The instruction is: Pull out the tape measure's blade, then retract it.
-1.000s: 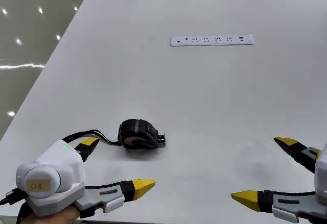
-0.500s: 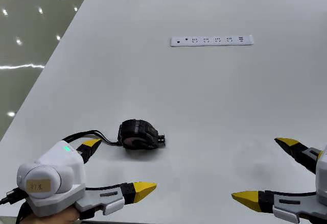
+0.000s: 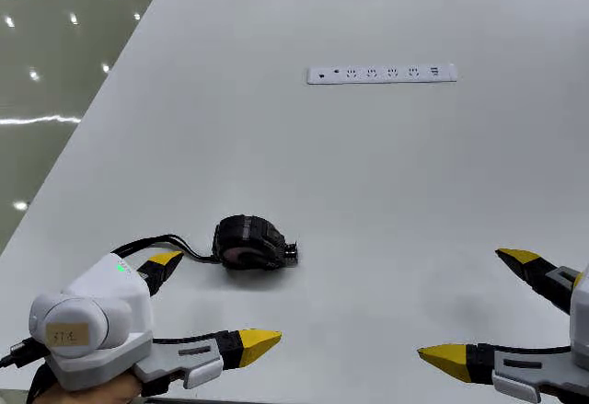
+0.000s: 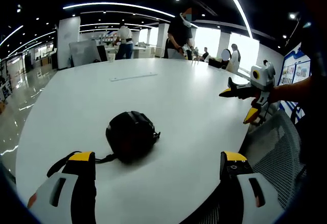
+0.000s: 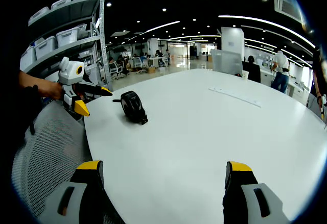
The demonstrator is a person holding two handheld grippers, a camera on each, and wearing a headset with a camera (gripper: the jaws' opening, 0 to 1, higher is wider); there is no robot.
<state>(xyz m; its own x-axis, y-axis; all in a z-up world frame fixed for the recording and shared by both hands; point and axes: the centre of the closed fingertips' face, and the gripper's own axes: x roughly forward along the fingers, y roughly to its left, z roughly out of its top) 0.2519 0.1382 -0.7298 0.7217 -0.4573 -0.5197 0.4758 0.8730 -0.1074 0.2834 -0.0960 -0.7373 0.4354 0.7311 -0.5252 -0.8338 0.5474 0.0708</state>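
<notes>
The tape measure (image 3: 250,243) lies on the white table (image 3: 368,174) near its front left part, well short of the white power strip (image 3: 382,74) farther back; its case is black and rounded, with a darker round face turned upward and the blade's small hook end sitting at the case mouth on its right side; a black strap (image 3: 156,240) trails from its left side towards the left gripper (image 3: 221,295); that gripper hovers just in front of the case, jaws wide apart, holding nothing; the right gripper (image 3: 467,305) hangs well apart to the right, jaws likewise spread and empty.
</notes>
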